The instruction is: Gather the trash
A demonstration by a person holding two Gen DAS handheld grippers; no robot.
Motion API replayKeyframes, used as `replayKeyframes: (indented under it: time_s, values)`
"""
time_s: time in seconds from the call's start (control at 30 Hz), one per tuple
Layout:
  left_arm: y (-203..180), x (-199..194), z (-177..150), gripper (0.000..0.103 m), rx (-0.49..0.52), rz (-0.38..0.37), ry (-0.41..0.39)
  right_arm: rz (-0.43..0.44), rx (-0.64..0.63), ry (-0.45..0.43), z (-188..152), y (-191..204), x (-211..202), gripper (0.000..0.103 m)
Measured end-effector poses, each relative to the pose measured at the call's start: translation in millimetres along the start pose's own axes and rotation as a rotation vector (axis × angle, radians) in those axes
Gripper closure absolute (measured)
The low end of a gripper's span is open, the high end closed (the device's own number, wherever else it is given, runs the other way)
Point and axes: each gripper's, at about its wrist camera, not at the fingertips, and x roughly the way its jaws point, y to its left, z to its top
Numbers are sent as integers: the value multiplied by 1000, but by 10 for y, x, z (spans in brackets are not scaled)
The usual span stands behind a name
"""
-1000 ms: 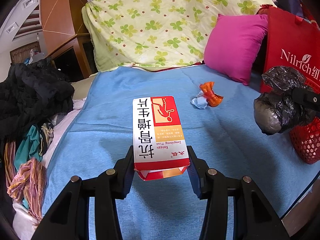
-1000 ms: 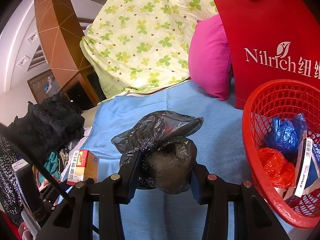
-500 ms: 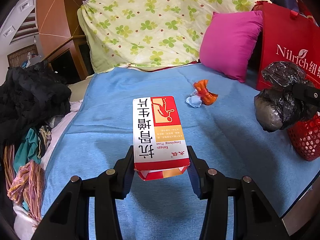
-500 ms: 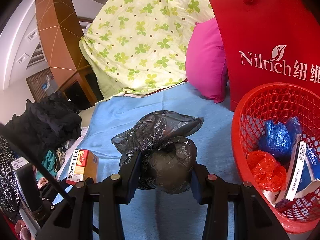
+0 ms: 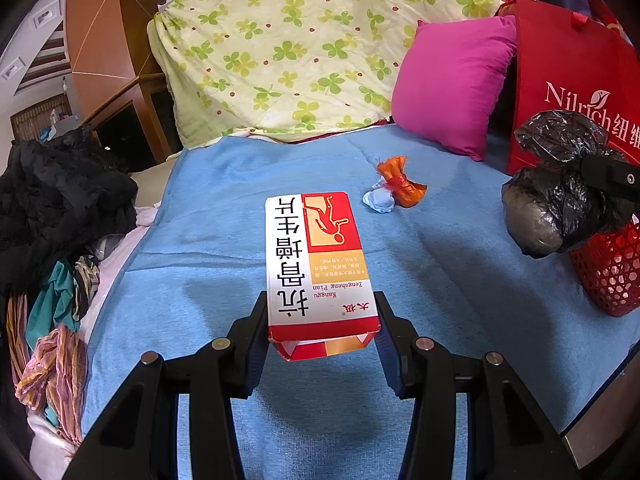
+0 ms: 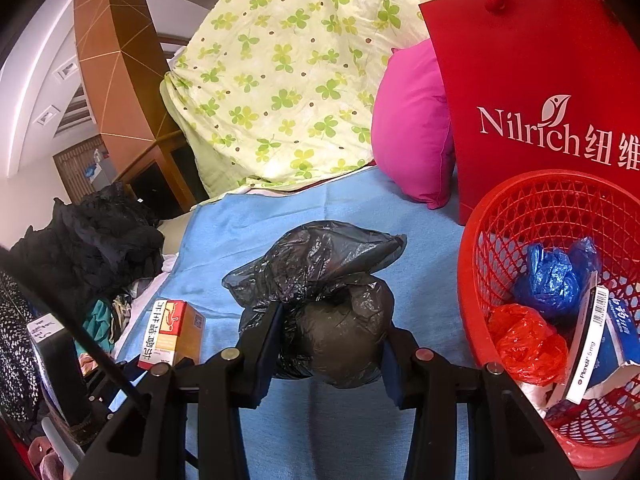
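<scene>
My left gripper (image 5: pixel 322 320) is shut on a red and white medicine box (image 5: pixel 318 264) and holds it above the blue bedspread (image 5: pixel 224 216). My right gripper (image 6: pixel 328 340) is shut on a knotted black plastic bag (image 6: pixel 332 300), held just left of a red mesh basket (image 6: pixel 516 208). The basket holds blue and red plastic wads and a small carton. The bag (image 5: pixel 560 196) and the basket (image 5: pixel 608 272) also show at the right of the left wrist view. An orange wrapper (image 5: pixel 400 182) and a white crumpled wad (image 5: pixel 378 202) lie on the bedspread beyond the box.
A pink pillow (image 5: pixel 452 80) and a clover-print quilt (image 5: pixel 300 40) lie at the head of the bed. A red Nilrich bag (image 6: pixel 540 92) stands behind the basket. A pile of dark clothes (image 5: pixel 52 208) lies off the bed's left edge.
Both grippers have shifted slightly to the right with their loads. The basket now shows more fully in the right wrist view. Both grips are unchanged.
</scene>
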Motion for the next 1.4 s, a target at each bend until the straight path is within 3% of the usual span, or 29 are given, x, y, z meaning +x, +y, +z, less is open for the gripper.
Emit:
replayKeyframes:
  time_s: [1.4]
  values:
    - [-40,29,-24,53,27,-13,12,4,-9,5,5,44,-37,55]
